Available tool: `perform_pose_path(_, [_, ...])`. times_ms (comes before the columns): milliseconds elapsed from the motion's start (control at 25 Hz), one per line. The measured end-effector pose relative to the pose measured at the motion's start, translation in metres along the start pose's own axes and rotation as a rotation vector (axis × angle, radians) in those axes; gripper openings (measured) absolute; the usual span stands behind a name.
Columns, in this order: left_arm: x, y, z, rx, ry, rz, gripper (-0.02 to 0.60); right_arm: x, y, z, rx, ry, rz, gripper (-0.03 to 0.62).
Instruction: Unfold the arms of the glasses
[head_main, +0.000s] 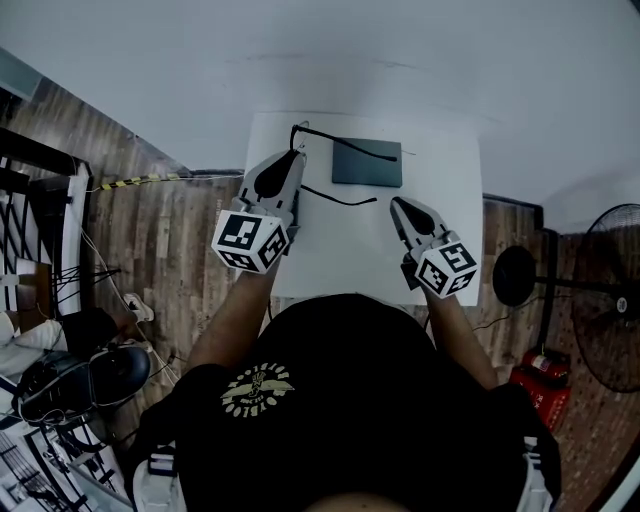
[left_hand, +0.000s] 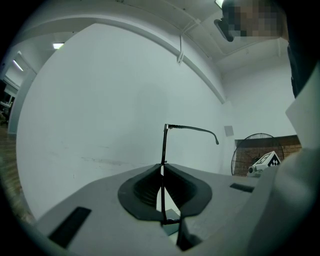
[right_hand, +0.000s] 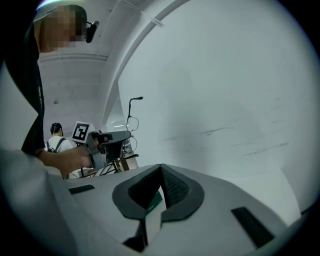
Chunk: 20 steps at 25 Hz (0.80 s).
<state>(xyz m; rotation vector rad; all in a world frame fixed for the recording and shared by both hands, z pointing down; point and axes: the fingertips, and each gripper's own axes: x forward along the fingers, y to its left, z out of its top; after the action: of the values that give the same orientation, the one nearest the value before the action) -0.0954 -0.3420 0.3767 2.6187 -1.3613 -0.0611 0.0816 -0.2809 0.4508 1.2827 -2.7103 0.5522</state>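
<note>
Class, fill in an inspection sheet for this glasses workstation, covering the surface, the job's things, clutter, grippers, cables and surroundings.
Surface: white table, mostly bare.
Job's things: glasses held up off the table, at least one arm standing out from the frame.
Clutter: dark flat case at the table's far side.
Grippers: left gripper shut on the glasses' frame; right gripper shut, nothing between its jaws, apart from the glasses.
Cables: loose wires on the floor left of the table.
Surroundings: wooden floor, standing fan, white wall.
</note>
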Motion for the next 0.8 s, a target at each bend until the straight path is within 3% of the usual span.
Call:
perform_pose_path(280, [-0.011, -0.003, 0.009, 0.081, -0.024, 0.037, 0.022, -0.036, -0.031, 0.041, -0.137, -0.076, -0.123, 0.000])
perform_pose_path(800, [-0.039, -0.006, 0.024, 0.176, -0.082, 0.114, 0.022, -0.086, -0.051, 0.087, -0.265, -0.154, -0.255, -0.002])
